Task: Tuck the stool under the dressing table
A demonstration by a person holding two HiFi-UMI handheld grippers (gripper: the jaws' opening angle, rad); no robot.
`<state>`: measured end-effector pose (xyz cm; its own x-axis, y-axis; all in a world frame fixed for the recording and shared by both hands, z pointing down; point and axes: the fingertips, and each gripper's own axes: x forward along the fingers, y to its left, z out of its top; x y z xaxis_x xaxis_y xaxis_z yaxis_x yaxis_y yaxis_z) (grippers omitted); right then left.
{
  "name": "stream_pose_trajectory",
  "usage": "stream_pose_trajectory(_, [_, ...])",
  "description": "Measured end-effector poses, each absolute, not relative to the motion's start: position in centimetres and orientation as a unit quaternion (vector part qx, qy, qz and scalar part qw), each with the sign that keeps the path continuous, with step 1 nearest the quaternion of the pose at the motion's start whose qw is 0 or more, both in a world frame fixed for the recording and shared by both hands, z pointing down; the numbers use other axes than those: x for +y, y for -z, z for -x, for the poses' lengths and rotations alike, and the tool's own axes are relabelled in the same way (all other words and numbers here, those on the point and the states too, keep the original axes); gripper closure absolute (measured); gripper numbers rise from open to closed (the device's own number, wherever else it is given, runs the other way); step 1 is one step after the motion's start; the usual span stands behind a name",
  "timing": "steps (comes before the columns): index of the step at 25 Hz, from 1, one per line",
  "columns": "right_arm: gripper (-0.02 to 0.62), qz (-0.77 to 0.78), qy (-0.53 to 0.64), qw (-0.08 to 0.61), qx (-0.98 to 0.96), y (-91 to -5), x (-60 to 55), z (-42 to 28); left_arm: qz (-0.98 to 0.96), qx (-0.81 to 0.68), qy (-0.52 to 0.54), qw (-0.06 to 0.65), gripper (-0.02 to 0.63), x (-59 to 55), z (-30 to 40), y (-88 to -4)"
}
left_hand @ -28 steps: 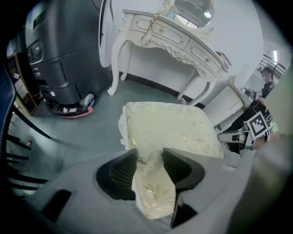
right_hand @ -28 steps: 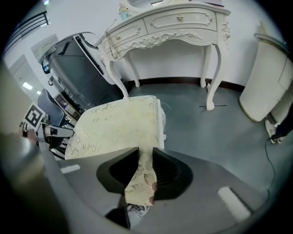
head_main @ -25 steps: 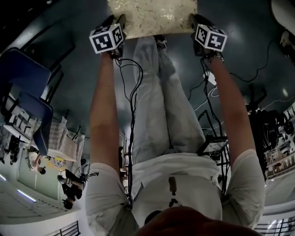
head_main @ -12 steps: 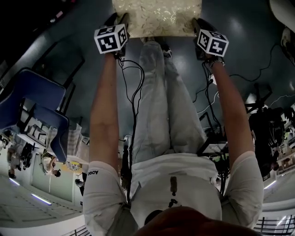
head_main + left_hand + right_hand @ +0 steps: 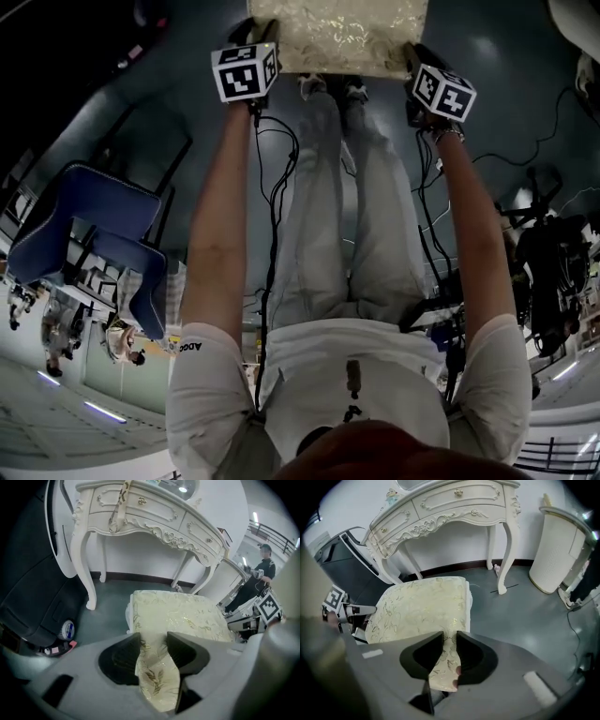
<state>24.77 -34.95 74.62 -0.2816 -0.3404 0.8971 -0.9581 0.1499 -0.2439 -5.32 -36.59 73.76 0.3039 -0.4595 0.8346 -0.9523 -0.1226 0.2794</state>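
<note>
Left tool (image 5: 153,641) grips stool (image 5: 178,616); right tool (image 5: 450,641) closing on it, arms (image 5: 220,216) outstretched.

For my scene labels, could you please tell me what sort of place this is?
Probably a lab or studio hall staged as a bedroom corner: an ornate white dressing table and cushioned stool stand on a dark floor with loose cables.

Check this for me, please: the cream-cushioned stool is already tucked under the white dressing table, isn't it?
Not quite. The stool is cream-cushioned and the dressing table is white, but the stool is not tucked under it. The left gripper view shows it standing out in front of the table, its whole cushion uncovered.
</note>
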Motion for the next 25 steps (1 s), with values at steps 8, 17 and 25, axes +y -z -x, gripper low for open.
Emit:
stream_pose_trajectory(8, [0.499,-0.48,-0.42,0.349,-0.687,-74.8,-35.6,-23.4,-0.705,-0.52,-0.287,0.389,0.426,-39.8,6.2,-73.7])
stream_pose_trajectory(17, [0.529,-0.604,-0.442,0.278,-0.602,-74.6,-42.5,-26.0,-0.704,-0.515,-0.255,0.417,0.417,-40.8,4.5,-74.3])
stream_pose_trajectory(25, [0.517,-0.588,-0.378,0.266,-0.664,-72.7,-49.6,-26.2,-0.695,-0.572,-0.201,0.386,0.417,-45.9,4.3,-72.6])
